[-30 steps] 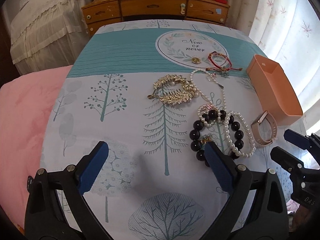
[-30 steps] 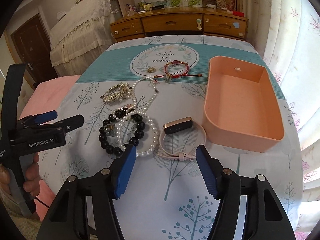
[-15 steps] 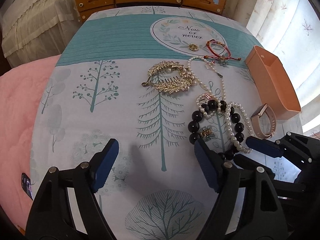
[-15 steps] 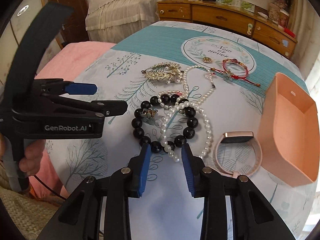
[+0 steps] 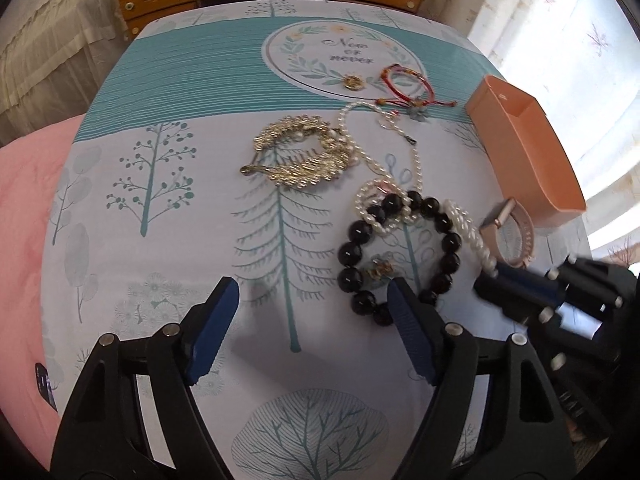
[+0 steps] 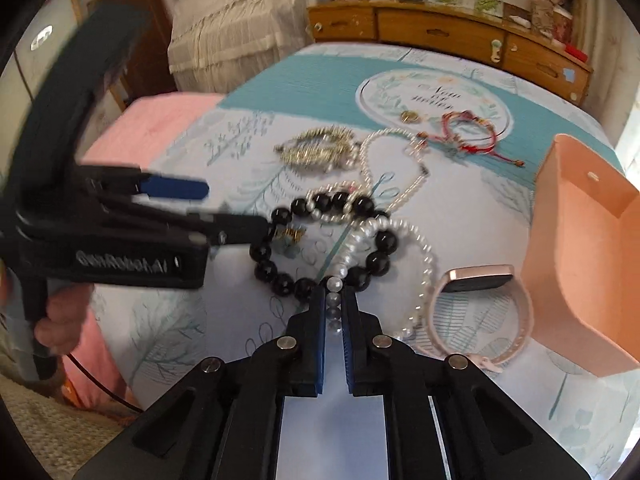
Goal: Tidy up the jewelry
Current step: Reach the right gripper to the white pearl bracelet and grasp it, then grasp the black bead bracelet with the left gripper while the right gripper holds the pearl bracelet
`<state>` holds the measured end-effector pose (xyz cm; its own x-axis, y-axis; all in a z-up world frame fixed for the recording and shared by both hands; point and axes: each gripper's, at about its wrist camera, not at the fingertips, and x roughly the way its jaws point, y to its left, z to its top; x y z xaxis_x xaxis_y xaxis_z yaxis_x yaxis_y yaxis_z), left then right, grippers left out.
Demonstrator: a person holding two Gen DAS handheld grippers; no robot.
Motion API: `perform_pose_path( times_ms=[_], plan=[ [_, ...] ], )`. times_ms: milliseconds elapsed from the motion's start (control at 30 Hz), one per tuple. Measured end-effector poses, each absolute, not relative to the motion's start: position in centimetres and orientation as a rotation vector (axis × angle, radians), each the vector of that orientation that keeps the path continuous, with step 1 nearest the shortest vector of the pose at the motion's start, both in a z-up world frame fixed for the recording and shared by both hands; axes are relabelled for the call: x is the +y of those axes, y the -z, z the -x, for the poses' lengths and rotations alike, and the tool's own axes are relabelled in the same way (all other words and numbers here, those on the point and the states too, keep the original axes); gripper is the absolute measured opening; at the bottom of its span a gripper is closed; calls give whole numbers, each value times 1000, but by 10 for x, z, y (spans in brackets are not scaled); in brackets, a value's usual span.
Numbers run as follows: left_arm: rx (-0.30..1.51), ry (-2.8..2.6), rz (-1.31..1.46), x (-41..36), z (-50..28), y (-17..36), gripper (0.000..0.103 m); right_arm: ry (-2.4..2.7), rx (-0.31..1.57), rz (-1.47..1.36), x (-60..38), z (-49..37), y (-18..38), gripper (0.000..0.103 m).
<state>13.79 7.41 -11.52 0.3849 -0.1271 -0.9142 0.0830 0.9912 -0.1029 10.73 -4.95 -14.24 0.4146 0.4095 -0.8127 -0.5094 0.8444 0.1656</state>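
The pearl bracelet [image 6: 404,236] lies on the tree-print tabletop [image 6: 256,168], its near end pinched between the pads of the right claw [image 6: 334,308], which has clamped together on a few pearls. The rest of the strand loops away over the black bead bracelet [image 6: 320,240] and runs close beside the pink watch [image 6: 480,304].

That overlap is the main risk. The pearls cross the black beads and seem tangled with a smaller pearl ring there, so a straight lift could drag the black bracelet along, or snag and tug the pearls out of the pads. The grip covers only a short run of round, slick beads; a quick swing toward the peach box [image 6: 588,256] on the right could let them roll free. The trailing loop may also catch the watch strap on its way over.

The left claw [image 5: 312,320] hangs over the cloth with its pads apart and nothing between them, one pad just beside the black beads; it could hold them down. Farther off lie a gold hair clip [image 5: 304,156], a long pearl necklace [image 5: 400,148] and a red cord bracelet [image 5: 408,84], all clear of the pull.
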Motion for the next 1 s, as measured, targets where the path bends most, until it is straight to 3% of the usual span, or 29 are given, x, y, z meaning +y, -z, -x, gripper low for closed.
perform_pose_path(
  times_ms=[233,367,600,700,867,900,933,1000],
  plan=[
    [1119,236,-73,40,-126,102,74,-531,870,-39,-93,-102,110,8],
    [1126,276,-149,17,-131,102,53,-482,819,-126,-119,-103,93,8],
    [1180,381,-290,-23,-147,112,52,-436,751,-203,-158,-95,69,7],
    [1263,413,-330,-37,-157,127,37,-423,738,-225,-169,-91,68,7],
    [1340,437,-338,-44,-172,132,32,-407,730,-257,-187,-83,70,7],
    [1340,434,-342,-44,-174,132,26,-404,728,-262,-190,-81,71,7],
    [1347,436,-329,-42,-176,131,12,-404,729,-269,-193,-80,72,7],
    [1389,494,-218,-35,-180,125,12,-400,730,-281,-196,-78,74,7]
  ],
)
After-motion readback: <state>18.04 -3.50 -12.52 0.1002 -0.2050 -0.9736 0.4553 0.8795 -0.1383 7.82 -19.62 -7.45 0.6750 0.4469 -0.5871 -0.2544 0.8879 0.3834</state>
